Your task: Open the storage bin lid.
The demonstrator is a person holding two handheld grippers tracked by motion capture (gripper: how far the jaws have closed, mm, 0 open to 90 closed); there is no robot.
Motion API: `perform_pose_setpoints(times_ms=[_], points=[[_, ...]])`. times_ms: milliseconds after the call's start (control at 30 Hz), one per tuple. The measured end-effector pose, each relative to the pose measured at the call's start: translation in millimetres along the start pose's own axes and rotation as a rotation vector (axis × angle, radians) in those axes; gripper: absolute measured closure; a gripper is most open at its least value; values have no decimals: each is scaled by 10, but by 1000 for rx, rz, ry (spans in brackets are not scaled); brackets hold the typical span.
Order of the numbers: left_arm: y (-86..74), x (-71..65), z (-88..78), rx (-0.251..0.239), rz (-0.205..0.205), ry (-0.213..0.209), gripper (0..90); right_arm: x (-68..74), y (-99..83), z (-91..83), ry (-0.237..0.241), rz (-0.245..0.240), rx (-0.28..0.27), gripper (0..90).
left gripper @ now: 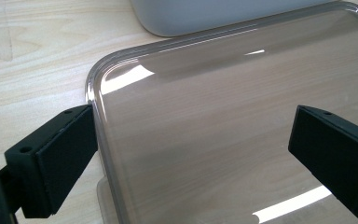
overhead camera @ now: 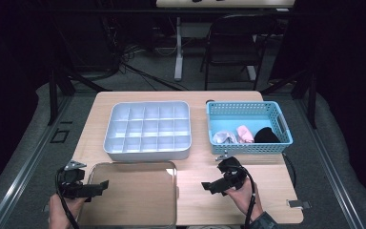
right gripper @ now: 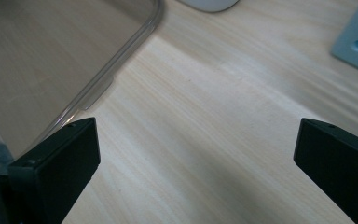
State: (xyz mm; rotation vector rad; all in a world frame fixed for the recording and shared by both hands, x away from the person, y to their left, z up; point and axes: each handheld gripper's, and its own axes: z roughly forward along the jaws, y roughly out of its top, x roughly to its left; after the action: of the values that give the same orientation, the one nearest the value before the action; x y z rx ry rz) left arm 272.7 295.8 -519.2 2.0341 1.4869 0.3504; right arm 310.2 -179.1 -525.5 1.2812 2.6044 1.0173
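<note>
- The clear lid (overhead camera: pixel 132 193) lies flat at the near left of the table (overhead camera: pixel 248 200), just in front of the white divided box (overhead camera: pixel 147 130), and it is the thing both tongs flank
- Its long axis runs left to right across the table, parallel to the near edge, so each short end faces one hand
- The left tongs (overhead camera: pixel 97 187) sit at the lid's left end, pointing right along that long axis; in the left gripper view (left gripper: pixel 193 154) one jaw stands just outside the lid's rounded rim and the other hangs over its middle, so the rim (left gripper: pixel 95 121) falls between them, close by the outer jaw
- The left tongs are released, jaws wide apart, gripping nothing
- The right tongs (overhead camera: pixel 208 187) hover over bare wood just beyond the lid's right end, pointing left toward it; in the right gripper view (right gripper: pixel 196 154) the lid's corner (right gripper: pixel 121 60) lies ahead and to the left, apart from both jaws
- The right tongs are also spread wide and hold nothing
- The left hand (overhead camera: pixel 62 210) is the nearer: its tongs already straddle the edge, while the right must travel leftward to reach its end
- I judge the next move turns on each pair meeting a short end square to the rim, since the lid is thin and flat on the wood
- The blue basket (overhead camera: pixel 281 119) with rolled cloths (overhead camera: pixel 240 135) stands well apart at the far right
</note>
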Motion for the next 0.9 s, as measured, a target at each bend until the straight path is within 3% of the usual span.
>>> perform_pose_setpoints(times_ms=[167,400,900], points=[[-5,-2,0,-10,7,-3,5,-90,12,-139,-39,18,-34,0],[39,-53,17,-17,49,13,5,-368,33,-498,-98,66,-101,0],[63,-110,84,-15,100,-4,5,-998,303,-953,-195,130,-83,16]])
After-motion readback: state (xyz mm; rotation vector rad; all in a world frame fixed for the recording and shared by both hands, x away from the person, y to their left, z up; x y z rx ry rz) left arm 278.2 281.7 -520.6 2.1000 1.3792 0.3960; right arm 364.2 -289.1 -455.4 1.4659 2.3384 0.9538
